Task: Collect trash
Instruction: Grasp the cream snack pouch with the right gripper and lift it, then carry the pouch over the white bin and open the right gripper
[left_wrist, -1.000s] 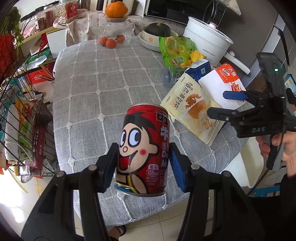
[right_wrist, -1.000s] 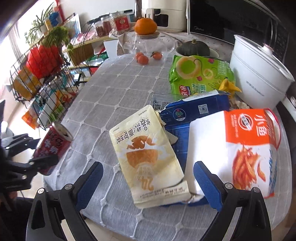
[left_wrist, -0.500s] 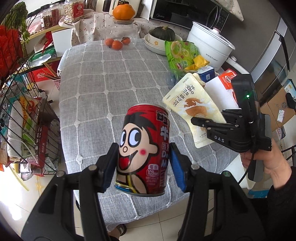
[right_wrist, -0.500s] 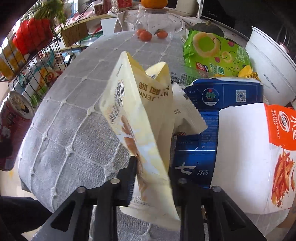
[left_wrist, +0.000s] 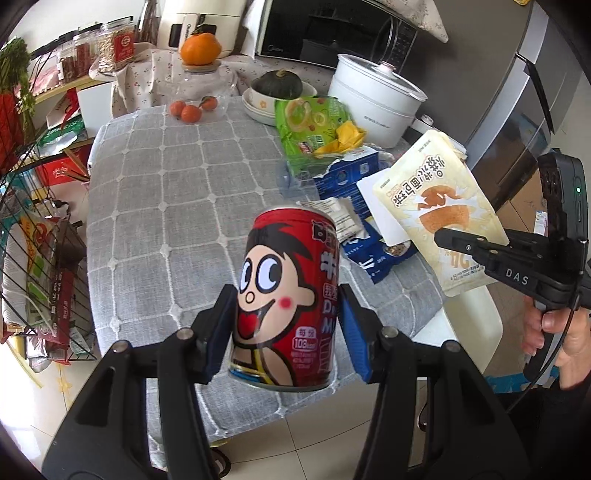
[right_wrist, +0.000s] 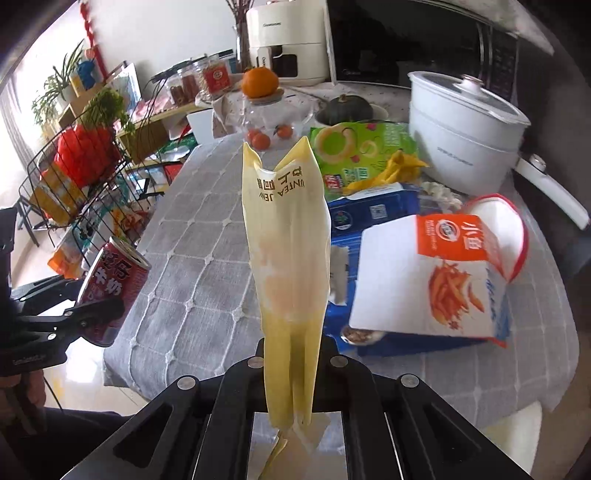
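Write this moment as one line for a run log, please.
left gripper: shut on red can | right gripper: shut on cream snack bag, lifted off table | wrappers remain

Bright, soft daylight enters from the left, whitening the floor tiles (left_wrist: 255, 443) there (shadows stay faint), while fisheye bending curves both views into black corners and the orange-white bag (right_wrist: 436, 273) smears slightly.

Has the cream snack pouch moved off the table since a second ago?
Yes. The cream snack pouch, earlier flat beside the blue box, now hangs lifted above the tablecloth, pinched in the right gripper.
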